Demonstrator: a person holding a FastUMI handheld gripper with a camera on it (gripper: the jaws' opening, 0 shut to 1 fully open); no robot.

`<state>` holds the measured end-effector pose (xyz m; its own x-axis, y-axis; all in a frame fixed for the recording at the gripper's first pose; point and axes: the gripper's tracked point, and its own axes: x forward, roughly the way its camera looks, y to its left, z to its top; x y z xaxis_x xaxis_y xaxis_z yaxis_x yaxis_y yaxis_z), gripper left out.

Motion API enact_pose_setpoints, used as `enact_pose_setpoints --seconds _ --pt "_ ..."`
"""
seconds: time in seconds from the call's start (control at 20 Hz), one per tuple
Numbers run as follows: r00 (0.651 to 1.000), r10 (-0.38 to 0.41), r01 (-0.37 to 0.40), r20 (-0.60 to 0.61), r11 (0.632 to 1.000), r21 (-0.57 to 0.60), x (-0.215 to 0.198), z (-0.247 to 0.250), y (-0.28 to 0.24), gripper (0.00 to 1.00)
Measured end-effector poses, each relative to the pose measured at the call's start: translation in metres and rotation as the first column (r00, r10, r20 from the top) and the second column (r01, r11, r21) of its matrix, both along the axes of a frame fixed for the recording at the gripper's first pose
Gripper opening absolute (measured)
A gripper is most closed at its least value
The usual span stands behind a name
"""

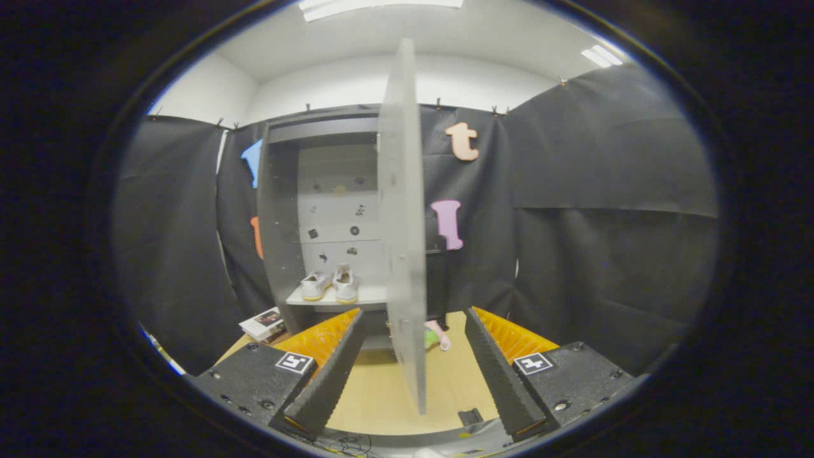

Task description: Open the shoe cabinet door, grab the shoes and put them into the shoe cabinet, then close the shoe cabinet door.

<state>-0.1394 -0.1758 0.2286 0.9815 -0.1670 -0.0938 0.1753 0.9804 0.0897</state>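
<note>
The grey shoe cabinet [283, 222] stands ahead against the booth wall. Its door [402, 229] is swung wide open, edge-on toward me, and its free edge reaches down between my fingers. A pair of white shoes [331, 285] sits side by side on the cabinet's shelf [369, 296], beyond the left finger. My gripper [410, 372] is open, its black ridged fingers [331, 375] spread either side of the door edge without touching it.
A wooden floor [381, 394] lies under the fingers. A small white box [264, 324] sits by the cabinet's left foot. A pink and green object [435, 337] lies on the floor just behind the door. Black cloth walls close in on the left and right.
</note>
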Motion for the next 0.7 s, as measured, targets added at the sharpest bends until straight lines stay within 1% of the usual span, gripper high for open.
enact_pose_setpoints --seconds 0.1,0.25,0.45,0.55,0.7 --pt "1.000 -0.025 0.025 0.012 1.000 0.000 0.005 0.004 -0.034 0.99" --pt "1.000 -0.025 0.025 0.018 1.000 -0.006 0.025 0.005 -0.076 1.00" --pt "0.999 0.027 -0.028 0.025 1.000 0.007 0.068 0.007 -0.101 1.00" --pt "0.998 0.066 -0.066 0.014 0.998 0.004 0.089 0.004 -0.107 1.00" --pt "0.992 0.130 -0.130 0.007 0.992 0.006 0.109 -0.002 -0.104 0.99"
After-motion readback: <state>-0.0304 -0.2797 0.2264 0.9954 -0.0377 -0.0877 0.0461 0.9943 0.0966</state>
